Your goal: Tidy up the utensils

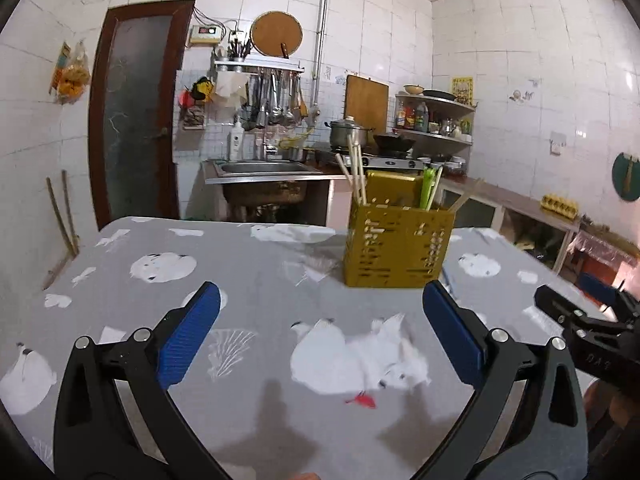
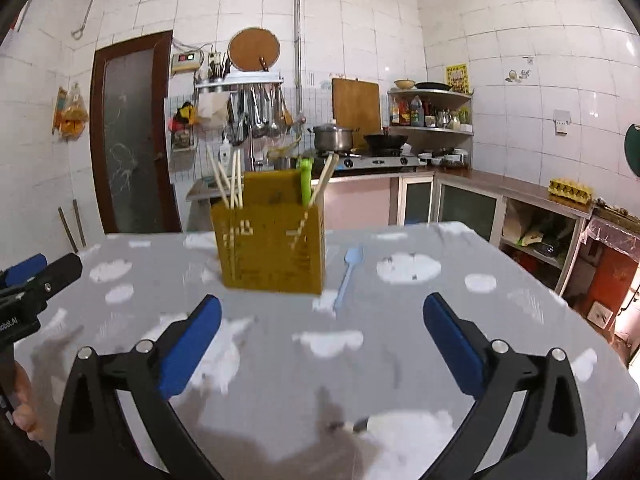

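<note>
Both grippers were wide open w/ nothing between the pads. Left gripper (image 1: 321, 334) and right gripper (image 2: 322, 342) hung over the table (image 2: 500, 320) on the near side of the holder, angled a bit down. Prob a pre-grasp stance, jaws spread so either could take the next item.

Landmark = yellow perforated utensil holder (image 2: 272, 248), upright on the grey patterned cloth. It looked split into compartments w/ a taller back panel. Contents:
- wooden chopsticks (image 2: 232, 184) leaning in the left section, tips splayed, since they're loose in a wide slot
- green plastic utensil (image 2: 306, 184) in the right section, handle up
- more chopsticks (image 2: 326, 176) beside it, tilted right

Couldn't tell how deep the sections go or if anything sat in the middle.

Still outside: light blue plastic spoon (image 2: 348, 276) flat on the cloth just right of the holder, bowl end away from camera. Judged as the next pick; right gripper was the nearer one. Risk: thin handle lying flat, so pads may scrape cloth or bunch it.

Right-wrist view was motion-blurred, so fine detail is unsure.
</note>
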Demonstrator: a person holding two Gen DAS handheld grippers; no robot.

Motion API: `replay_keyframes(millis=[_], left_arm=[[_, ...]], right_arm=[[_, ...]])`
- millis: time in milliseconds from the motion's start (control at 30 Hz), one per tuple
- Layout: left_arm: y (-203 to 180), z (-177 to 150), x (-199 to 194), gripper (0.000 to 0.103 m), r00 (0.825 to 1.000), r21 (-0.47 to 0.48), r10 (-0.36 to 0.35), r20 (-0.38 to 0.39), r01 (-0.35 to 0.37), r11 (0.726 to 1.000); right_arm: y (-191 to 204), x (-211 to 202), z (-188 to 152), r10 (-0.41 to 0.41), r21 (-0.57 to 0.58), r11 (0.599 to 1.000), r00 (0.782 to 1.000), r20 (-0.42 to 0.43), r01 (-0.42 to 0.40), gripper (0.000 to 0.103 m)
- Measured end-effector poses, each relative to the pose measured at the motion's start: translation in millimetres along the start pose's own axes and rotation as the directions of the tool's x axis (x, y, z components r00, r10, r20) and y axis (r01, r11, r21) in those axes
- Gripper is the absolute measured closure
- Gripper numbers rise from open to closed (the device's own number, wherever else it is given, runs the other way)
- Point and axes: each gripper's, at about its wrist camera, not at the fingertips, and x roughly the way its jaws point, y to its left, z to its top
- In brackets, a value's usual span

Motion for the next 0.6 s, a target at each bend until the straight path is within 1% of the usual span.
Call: replay_keyframes(millis=[100,200,300,467,600], left_arm=[[-2,-12,1,0.005,1.0,0.022,0.016,0.002,-0.016,1.0],[-4,-21,3,0.005,1.0,0.035,0.009,-0.004,-0.008,0.999],[-9,-31,2,0.005,1.0,0.074,0.014,0.01,-0.015,0.997],[-10,-35,-3,0.005,0.999,0.079,0.012,0.04,-0.015,0.997],[-9,-36,-4,0.005,0.999,0.079,0.011,0.04,-0.014,0.997]], right_arm=[[0,-4,-8,-0.005,0.005,1.0,1.0,0.018,0.005,0.004],[-1,-9,-18,0.001,0.018,1.0,0.999,0.038,-0.002,0.004],[-1,-13,-25,-0.002,0.024,1.0,0.998,0.063,0.001,0.004],[0,-17,-28,-0.005,0.023,1.0,0.996,0.084,0.003,0.004],[-1,-18,-31,-0.007,0.027,1.0,0.997,0.076,0.005,0.004]])
